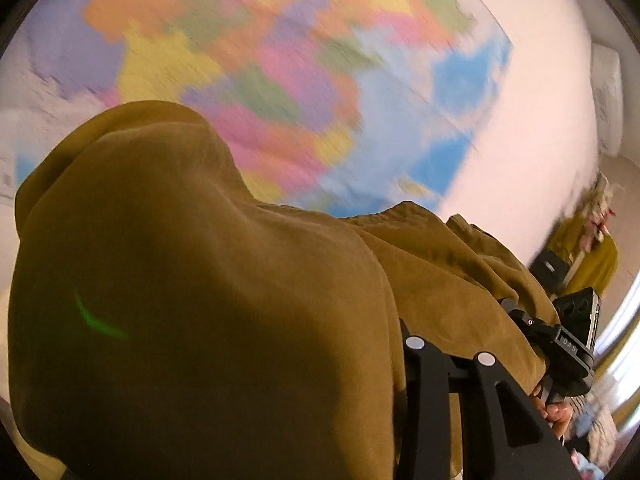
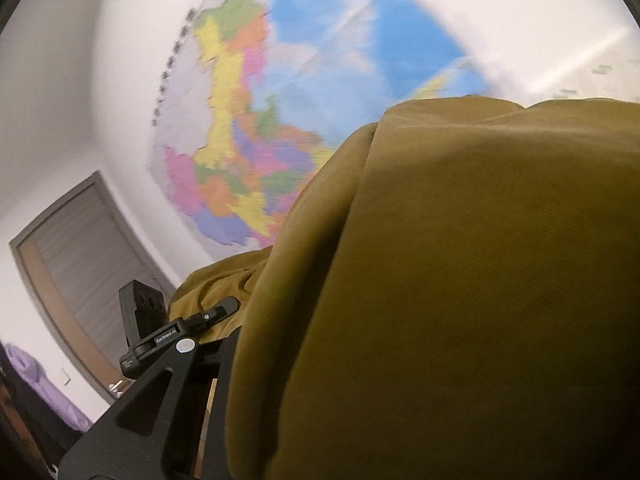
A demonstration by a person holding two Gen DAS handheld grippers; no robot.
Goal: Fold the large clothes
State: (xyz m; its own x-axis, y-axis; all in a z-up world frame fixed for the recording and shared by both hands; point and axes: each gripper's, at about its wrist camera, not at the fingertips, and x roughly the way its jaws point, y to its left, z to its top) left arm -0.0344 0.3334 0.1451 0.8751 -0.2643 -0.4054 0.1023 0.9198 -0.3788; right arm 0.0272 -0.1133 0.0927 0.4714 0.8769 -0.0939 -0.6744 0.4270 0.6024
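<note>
Mustard garment [image 1: 200, 280] draped over both tongs, held

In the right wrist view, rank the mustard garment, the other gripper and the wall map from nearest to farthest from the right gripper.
1. Mustard garment: draped over the right gripper, filling the right.
2. Left gripper: lower left, just beyond.
3. Wall map: behind, upper centre.

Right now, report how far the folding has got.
Done: the mustard garment is picked up, draped over both tools in front of the wall map. In hand: the left tool and right tool grip it bunched. Left: no fold shows yet.
</note>
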